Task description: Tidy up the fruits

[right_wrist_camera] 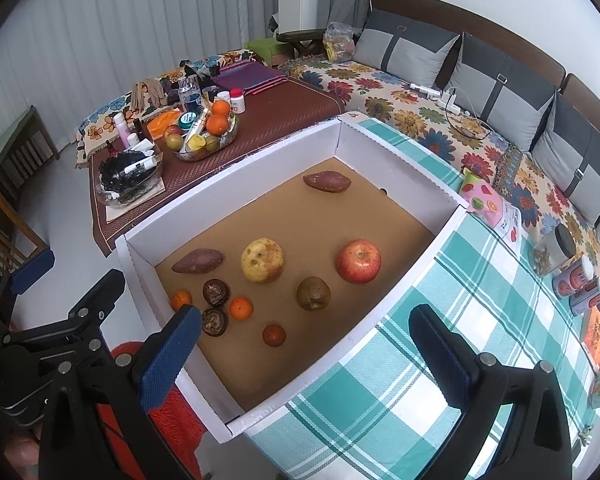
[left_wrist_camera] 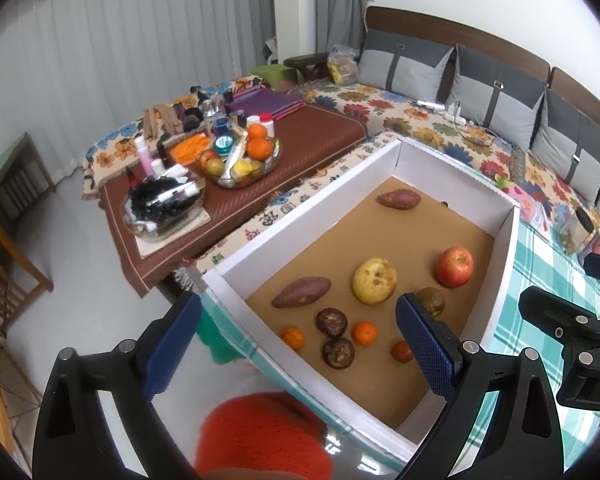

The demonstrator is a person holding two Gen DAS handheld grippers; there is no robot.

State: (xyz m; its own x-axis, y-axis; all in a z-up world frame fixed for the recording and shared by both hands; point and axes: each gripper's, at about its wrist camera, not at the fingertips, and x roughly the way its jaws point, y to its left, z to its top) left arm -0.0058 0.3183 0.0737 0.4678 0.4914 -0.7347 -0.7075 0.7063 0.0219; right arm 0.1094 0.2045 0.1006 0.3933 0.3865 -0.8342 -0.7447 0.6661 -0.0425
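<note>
Both wrist cameras are looking forward and down from above the near edge of the box, fairly close. The left view is sitting off its near-left corner, the right view over the checked cloth at its near-right side. Both are sharing the box, the sofa and the low table beyond.

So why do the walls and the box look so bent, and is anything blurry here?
Left wrist view: the fisheye lens bows the white box and the curtains, dark corners ring the frame, and something orange-red near the lens looks soft. Right wrist view: same bending and dark corners; the red apple looks sharp under soft, even light with faint shadows.
</note>
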